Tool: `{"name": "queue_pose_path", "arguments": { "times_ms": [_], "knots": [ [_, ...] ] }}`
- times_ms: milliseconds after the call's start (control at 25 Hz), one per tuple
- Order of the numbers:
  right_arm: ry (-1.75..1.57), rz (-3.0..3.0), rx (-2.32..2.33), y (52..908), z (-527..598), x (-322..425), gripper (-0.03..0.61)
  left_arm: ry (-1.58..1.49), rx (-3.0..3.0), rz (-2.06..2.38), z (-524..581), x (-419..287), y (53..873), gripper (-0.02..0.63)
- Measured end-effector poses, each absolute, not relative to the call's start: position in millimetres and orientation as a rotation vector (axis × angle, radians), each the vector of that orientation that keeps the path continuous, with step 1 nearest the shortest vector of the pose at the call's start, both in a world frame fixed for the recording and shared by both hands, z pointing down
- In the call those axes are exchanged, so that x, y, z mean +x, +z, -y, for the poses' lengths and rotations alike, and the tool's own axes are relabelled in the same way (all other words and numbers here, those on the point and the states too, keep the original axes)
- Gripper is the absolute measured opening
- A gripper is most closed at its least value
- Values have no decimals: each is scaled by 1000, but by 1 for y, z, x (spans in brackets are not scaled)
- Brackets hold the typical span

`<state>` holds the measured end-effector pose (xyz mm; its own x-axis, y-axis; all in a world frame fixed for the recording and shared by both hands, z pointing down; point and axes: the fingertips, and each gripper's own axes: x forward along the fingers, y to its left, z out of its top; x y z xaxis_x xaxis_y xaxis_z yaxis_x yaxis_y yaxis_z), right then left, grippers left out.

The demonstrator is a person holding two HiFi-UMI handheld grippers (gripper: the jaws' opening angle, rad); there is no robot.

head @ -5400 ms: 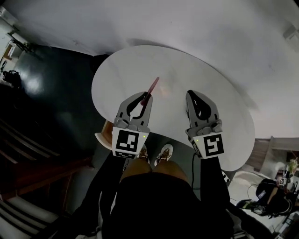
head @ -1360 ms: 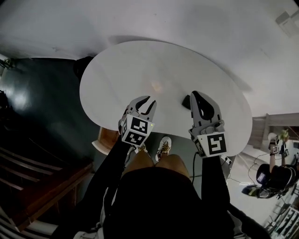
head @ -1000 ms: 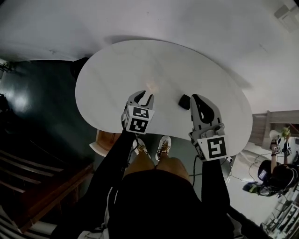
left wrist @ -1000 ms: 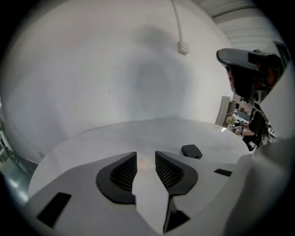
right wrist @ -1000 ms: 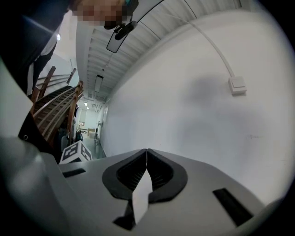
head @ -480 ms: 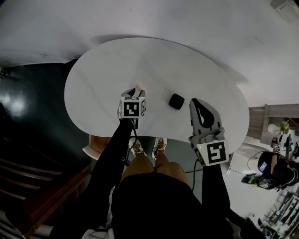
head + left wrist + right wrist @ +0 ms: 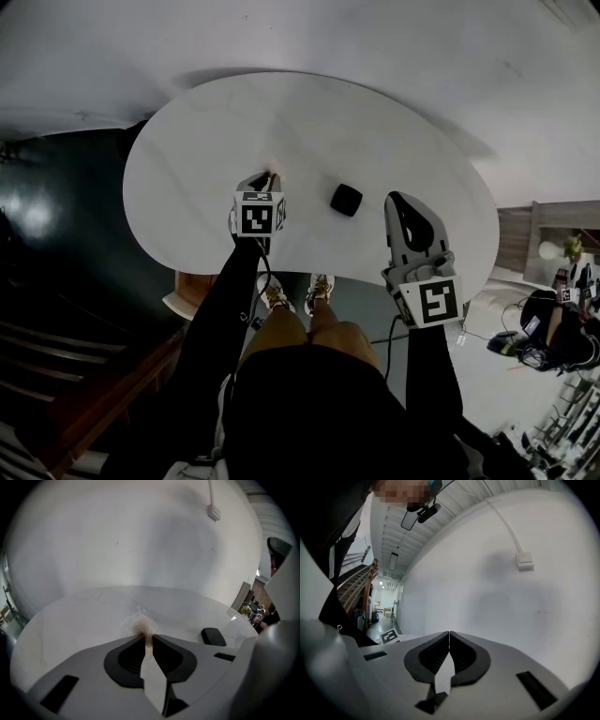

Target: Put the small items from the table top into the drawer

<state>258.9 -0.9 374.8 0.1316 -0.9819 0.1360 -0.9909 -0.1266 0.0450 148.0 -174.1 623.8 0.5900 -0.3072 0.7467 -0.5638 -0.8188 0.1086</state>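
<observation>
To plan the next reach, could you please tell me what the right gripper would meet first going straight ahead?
Probably the plain white wall: the right gripper, claw shut, points roughly level across the white oval table, passing to the right of the small black block. Depth is unclear.

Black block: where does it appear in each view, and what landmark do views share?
Head view: black block near the white table's middle.
Left gripper view: right of centre, on the table.
Right gripper view: absent.
Shared landmark: the table, head and left gripper views.
</observation>
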Motion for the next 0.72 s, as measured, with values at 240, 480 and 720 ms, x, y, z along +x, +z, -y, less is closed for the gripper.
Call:
{"name": "queue_pose_path", "arguments": {
  "times_ms": [240, 480, 720],
  "knots": [
    [33, 2122, 2201, 364, 19, 233, 27, 1009, 2626, 712, 163, 126, 568, 57],
    [-34, 2276, 2082, 347, 49, 182, 27, 916, 2733, 803, 160, 74, 500, 57],
    [-59, 2389, 1965, 338, 76, 133, 26, 793, 2812, 939, 155, 15, 438, 57]
  ]
}}
